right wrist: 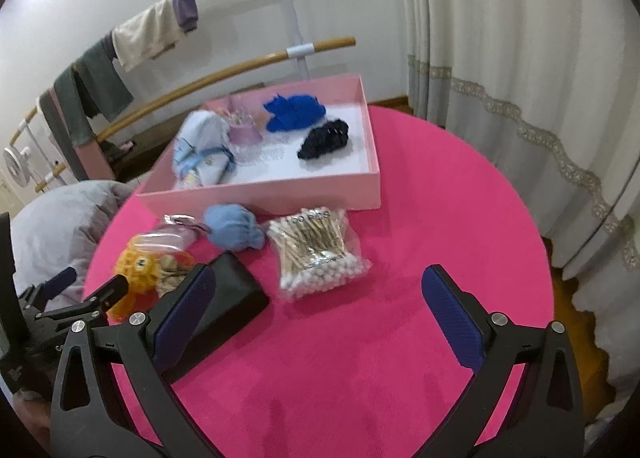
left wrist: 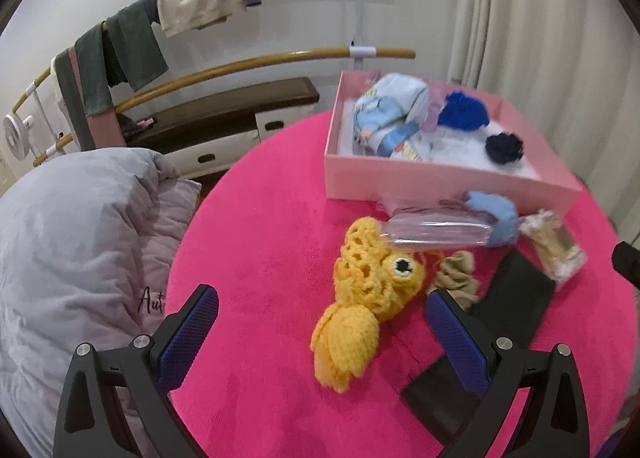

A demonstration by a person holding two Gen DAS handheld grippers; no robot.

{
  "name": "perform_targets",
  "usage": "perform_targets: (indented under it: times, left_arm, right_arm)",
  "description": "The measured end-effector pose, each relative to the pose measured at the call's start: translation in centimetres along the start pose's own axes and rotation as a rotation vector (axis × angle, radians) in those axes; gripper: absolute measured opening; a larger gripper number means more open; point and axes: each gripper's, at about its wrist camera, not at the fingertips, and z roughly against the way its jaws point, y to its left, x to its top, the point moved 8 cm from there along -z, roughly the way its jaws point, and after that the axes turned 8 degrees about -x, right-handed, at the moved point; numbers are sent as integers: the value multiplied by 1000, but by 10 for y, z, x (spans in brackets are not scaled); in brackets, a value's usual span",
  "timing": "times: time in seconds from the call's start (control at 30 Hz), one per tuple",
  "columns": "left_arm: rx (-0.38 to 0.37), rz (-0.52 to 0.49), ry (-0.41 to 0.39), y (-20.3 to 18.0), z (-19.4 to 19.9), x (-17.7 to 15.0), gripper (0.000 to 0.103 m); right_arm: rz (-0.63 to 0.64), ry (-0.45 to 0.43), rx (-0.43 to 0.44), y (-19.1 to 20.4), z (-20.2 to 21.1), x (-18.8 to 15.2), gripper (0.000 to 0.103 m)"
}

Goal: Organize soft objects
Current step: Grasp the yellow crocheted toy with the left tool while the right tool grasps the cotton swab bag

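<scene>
A yellow crochet fish point(left wrist: 360, 298) lies on the pink round table point(left wrist: 260, 238), between the open fingers of my left gripper point(left wrist: 322, 308), which hovers just before it. A pink box point(left wrist: 440, 178) at the back holds a light blue cloth bundle point(left wrist: 392, 110), a royal blue piece point(left wrist: 464, 110) and a dark navy piece point(left wrist: 504, 146). A light blue soft ball point(right wrist: 234, 232), a clear pouch point(left wrist: 436, 232) and a tan scrunchie point(left wrist: 456, 274) lie before the box. My right gripper point(right wrist: 320, 290) is open and empty over bare table, right of a black case point(right wrist: 236, 298).
A bag of cotton swabs point(right wrist: 316, 254) lies mid-table. A grey quilt point(left wrist: 72, 250) lies left of the table. A rail with hanging clothes point(left wrist: 192, 6) and a low bench point(left wrist: 224, 118) stand behind. Curtains point(right wrist: 520, 78) hang at the right.
</scene>
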Motion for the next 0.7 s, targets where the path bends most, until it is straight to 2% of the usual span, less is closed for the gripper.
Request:
perform_targets:
  times: [0.13,0.27,0.4,0.43,0.47,0.53,0.57,0.6,0.63,0.7]
  left_arm:
    - [4,0,42,4,-32,0,103]
    - [-8,1,68,8,-56,0,103]
    - [-22,1,73,8,-71,3,100]
    - [-34,7,75,8,-73,3,96]
    - [-61,17,79,7,-75,4,86]
    - [-79,22,73,6,-75,5,77]
    - [-85,19,73,6,-75,7,68]
    - [-91,19,73,5,-75,8,65]
    - [-98,19,73,4,-75,8,62]
    - [-109,15,75,3,-70,8,46]
  right_arm:
    - [9,43,-16,1,-30,-1,102]
    - [30,79,-18,6,-57,0,97]
    - [52,123,-26,11,-83,-2,87]
    - [57,129,-25,11,-87,-3,85]
    - [71,131,-34,13,-90,-5,82]
    - [95,113,-48,15,-89,-5,68]
    - [103,103,-49,17,-88,-6,55]
    - [106,98,-49,17,-86,-6,50]
    - [105,96,-43,17,-85,-6,47]
    - [93,92,-33,16,-80,-8,43]
